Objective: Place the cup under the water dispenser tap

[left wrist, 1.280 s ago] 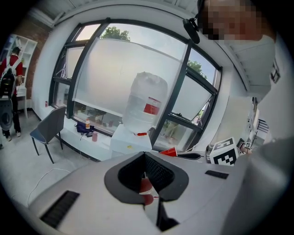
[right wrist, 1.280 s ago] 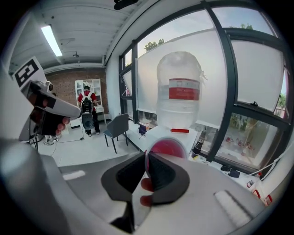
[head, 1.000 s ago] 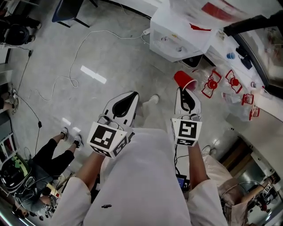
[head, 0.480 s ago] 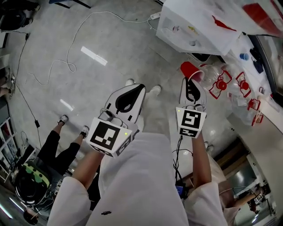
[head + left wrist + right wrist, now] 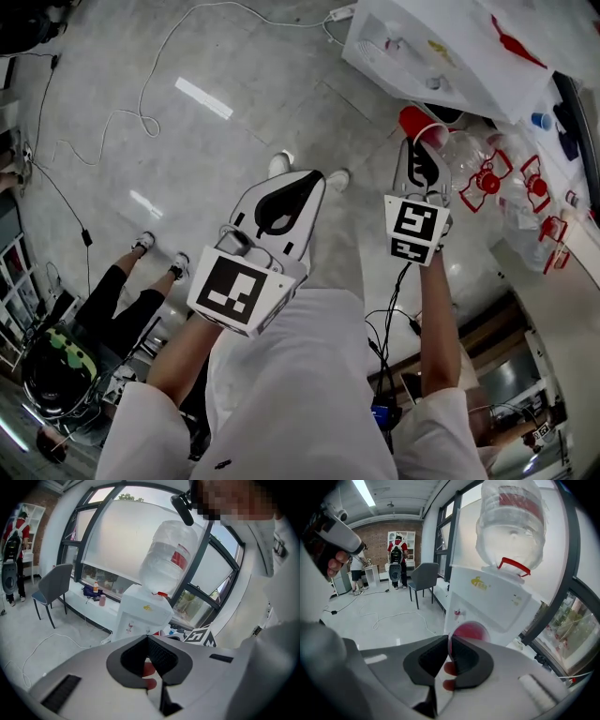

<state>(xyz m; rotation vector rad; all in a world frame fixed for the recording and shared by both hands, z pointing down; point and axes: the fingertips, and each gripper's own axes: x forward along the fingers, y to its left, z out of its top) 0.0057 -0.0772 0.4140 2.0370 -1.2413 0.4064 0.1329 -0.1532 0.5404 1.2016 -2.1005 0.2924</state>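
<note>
My right gripper (image 5: 422, 147) is shut on the rim of a red plastic cup (image 5: 415, 125), holding it in the air just in front of the white water dispenser (image 5: 441, 47). In the right gripper view the cup (image 5: 469, 632) lies on its side, mouth toward the camera, pinched by its rim in the right gripper (image 5: 450, 641). It hangs below and right of the small taps (image 5: 458, 612); a large clear bottle (image 5: 513, 522) tops the dispenser. My left gripper (image 5: 305, 183) is shut and holds nothing, left of the right one. The left gripper view shows the dispenser (image 5: 140, 613) ahead.
A white cable (image 5: 141, 103) loops over the grey floor. Empty bottles with red handles (image 5: 487, 178) lie right of the dispenser. A seated person's legs (image 5: 122, 291) are at the left. A grey chair (image 5: 423, 581) and standing people (image 5: 398, 550) are farther back.
Both grippers have moved forward toward the dispenser, and the red cup in the right gripper is now closer to its front. The left gripper stays shut and holds nothing.
</note>
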